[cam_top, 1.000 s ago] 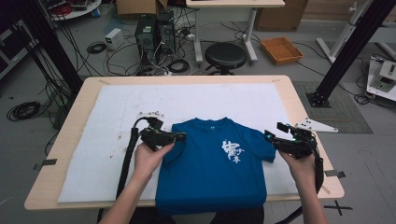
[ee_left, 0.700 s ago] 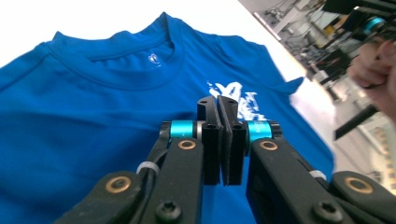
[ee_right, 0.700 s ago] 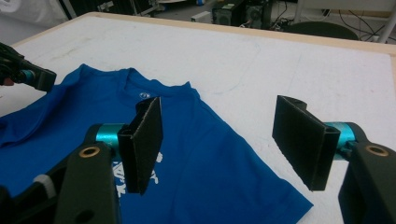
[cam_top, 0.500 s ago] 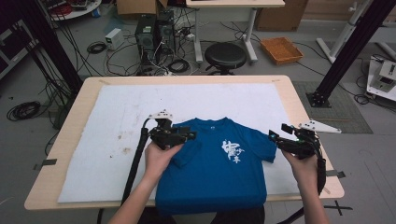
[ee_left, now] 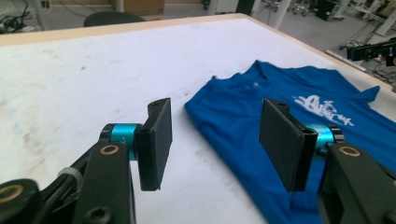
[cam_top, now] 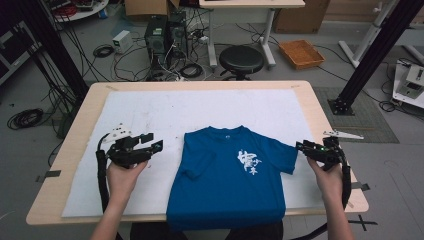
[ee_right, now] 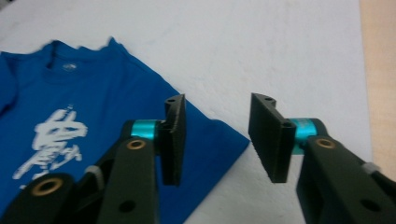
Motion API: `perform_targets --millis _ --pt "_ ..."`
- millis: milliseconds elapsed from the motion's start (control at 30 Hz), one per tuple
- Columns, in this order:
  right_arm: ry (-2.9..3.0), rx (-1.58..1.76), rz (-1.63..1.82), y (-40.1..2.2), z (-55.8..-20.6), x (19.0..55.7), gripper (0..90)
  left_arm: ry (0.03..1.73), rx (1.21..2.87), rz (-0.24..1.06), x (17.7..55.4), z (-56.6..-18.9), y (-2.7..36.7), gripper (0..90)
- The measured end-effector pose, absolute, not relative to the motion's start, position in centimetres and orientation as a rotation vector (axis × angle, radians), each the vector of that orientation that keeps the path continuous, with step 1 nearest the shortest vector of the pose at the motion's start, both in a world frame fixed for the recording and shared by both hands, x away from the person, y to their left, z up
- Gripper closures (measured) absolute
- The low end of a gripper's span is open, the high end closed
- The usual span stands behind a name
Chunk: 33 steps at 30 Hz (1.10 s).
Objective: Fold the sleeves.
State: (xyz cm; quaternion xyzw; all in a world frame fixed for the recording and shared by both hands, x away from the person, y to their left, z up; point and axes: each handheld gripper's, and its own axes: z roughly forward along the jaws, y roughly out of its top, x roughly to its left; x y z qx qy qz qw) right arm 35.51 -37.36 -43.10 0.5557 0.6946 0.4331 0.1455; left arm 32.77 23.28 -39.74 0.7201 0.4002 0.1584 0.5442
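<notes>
A blue T-shirt point(cam_top: 230, 180) with a white print lies flat on the white mat point(cam_top: 150, 115), collar away from me. Its left sleeve point(cam_top: 196, 169) is folded in over the body. My left gripper point(cam_top: 156, 141) hovers over bare mat left of the shirt. Its jaws have just been opening and nothing is between them point(ee_left: 217, 116). My right gripper point(cam_top: 300, 146) is at the tip of the spread right sleeve point(cam_top: 285, 160). Its jaws have just been closing, and the sleeve's corner point(ee_right: 229, 140) lies under the gap point(ee_right: 218, 107), untouched by the pads.
The mat covers most of the wooden table point(cam_top: 320, 110). A grey three-cornered plate point(cam_top: 342, 134) lies near the right edge. Beyond the far edge stand a black stool point(cam_top: 241, 59), computer cases point(cam_top: 165, 35), floor cables and an orange tray point(cam_top: 301, 52).
The left gripper opened at the shirt's left shoulder and moved left onto bare mat. The right gripper came down toward the right sleeve tip and its jaws narrowed.
</notes>
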Motion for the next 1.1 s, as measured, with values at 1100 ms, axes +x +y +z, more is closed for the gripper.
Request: perform_targets --millis 1100 --pt "2.172 1.350 1.132 -29.4 -38.5 34.5 89.6 0.935 1.733 0.299 33.6 -40.0 22.9 44.5"
